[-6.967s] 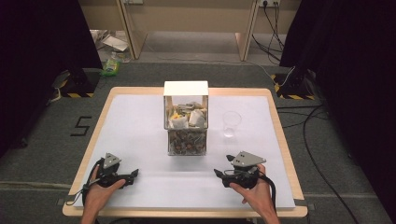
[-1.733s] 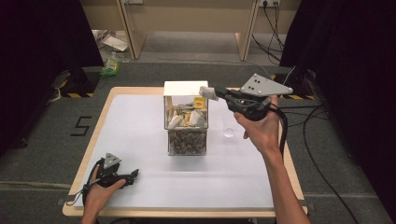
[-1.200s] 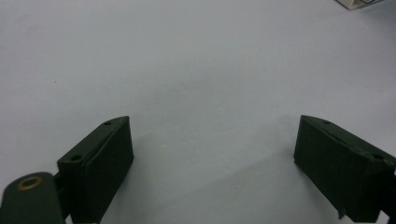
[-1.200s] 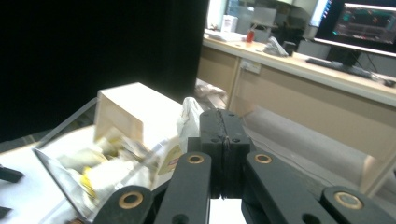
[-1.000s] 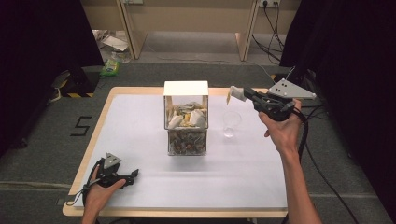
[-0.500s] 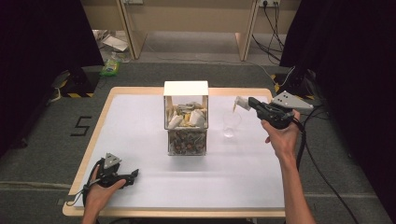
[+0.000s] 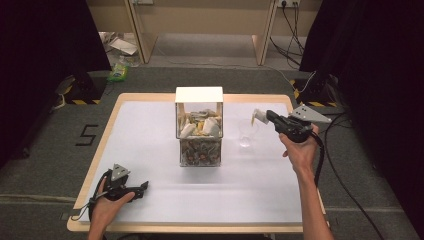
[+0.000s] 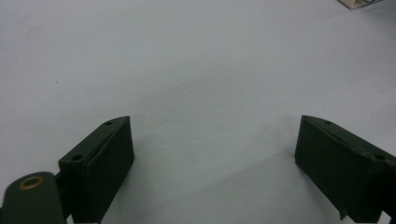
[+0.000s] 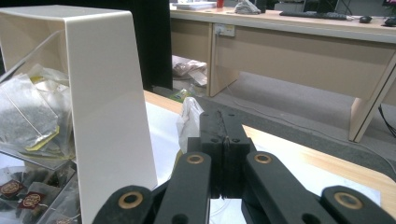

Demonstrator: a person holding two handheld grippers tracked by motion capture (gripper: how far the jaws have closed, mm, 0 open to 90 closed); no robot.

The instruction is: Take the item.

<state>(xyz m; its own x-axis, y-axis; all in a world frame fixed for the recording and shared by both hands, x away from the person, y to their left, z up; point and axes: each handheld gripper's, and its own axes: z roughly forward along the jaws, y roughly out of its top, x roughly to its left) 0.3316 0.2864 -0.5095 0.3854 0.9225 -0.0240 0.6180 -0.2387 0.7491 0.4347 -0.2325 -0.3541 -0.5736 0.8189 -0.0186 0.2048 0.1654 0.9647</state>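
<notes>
White tea bag [image 7: 258, 116]: pinched at the tips of the right gripper [image 7: 263, 117], jaws pressed together on it, held above the clear cup [image 7: 246, 134].
Left gripper [image 7: 141, 187]: rested on the table [image 7: 150, 125], jaws spread.
Dispenser box [image 7: 199, 125]: stocked with tea bags.

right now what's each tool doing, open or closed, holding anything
Left tool: open, empty, low over the white table.
Right tool: closed on a tea bag, held above the clear cup.
</notes>
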